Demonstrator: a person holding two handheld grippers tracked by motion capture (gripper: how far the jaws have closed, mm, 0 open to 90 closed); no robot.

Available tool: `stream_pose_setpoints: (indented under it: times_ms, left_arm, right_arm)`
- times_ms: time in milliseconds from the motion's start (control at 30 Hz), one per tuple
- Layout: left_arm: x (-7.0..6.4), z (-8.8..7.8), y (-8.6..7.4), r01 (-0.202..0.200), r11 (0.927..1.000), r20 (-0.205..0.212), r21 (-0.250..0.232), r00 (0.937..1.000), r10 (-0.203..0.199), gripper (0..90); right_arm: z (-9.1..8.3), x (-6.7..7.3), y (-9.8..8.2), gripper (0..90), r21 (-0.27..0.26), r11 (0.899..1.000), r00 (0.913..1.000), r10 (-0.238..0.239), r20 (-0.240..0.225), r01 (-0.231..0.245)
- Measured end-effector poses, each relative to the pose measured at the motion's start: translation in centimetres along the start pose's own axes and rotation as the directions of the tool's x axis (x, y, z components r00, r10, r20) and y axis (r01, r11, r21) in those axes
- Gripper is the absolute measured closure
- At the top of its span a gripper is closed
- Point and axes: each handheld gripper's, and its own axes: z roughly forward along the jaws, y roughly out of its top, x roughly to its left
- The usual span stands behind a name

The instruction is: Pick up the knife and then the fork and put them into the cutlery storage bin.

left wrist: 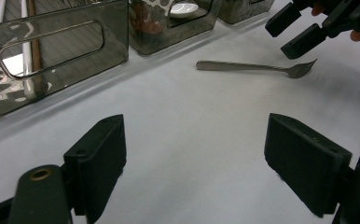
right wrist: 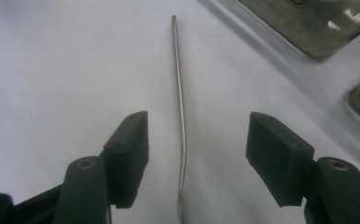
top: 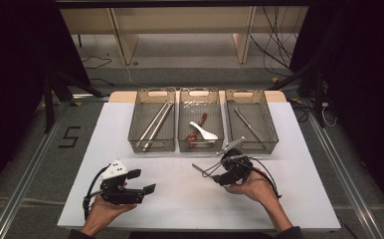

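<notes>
A metal fork [top: 202,171] lies flat on the white table mat [top: 180,199], just in front of the bins. My right gripper [top: 219,175] is lowered over it, open. In the right gripper view the fork's handle [right wrist: 180,93] runs straight out between the two black jaws, and neither pad touches it. From the left gripper view, the fork [left wrist: 252,67] lies ahead with its tines toward the right gripper [left wrist: 294,31]. My left gripper [top: 143,180] rests low at the mat's front left, open, with only bare mat between its jaws [left wrist: 201,163].
Three grey mesh bins stand in a row at the back of the mat. The left bin [top: 133,124] holds long chopsticks, the middle bin [top: 200,148] a white spoon [top: 203,132] and a reddish utensil, the right bin [top: 272,129] a metal utensil. Floor and cables lie beyond.
</notes>
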Motion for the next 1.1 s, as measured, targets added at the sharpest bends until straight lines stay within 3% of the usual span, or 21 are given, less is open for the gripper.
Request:
stream_pose_setpoints:
  times_ms: [267,633,833,1100]
  left_arm:
    - [0.0,0.0,0.0,-0.003,1.0000,-0.001,0.002,1.0000,0.003,20.2]
    - [0.0,0.0,0.0,-0.004,1.0000,0.000,0.002,1.0000,0.004,20.2]
    - [0.0,0.1,0.0,-0.009,0.9999,0.002,0.007,1.0000,0.009,20.1]
    - [-0.1,0.1,0.0,-0.010,0.9999,0.006,0.007,0.9999,0.010,20.2]
  right_arm:
    - [1.0,0.3,-0.2,52.1,0.086,0.996,1.0000,0.000,0.004,0.000]
    - [2.0,0.2,-0.6,68.0,0.141,0.990,0.9999,0.014,-0.002,-0.014]
    - [2.3,0.5,-0.6,76.0,0.169,0.986,0.9999,-0.007,0.008,0.005]
    - [2.5,0.6,-0.3,85.5,0.196,0.981,1.0000,0.000,-0.004,0.001]
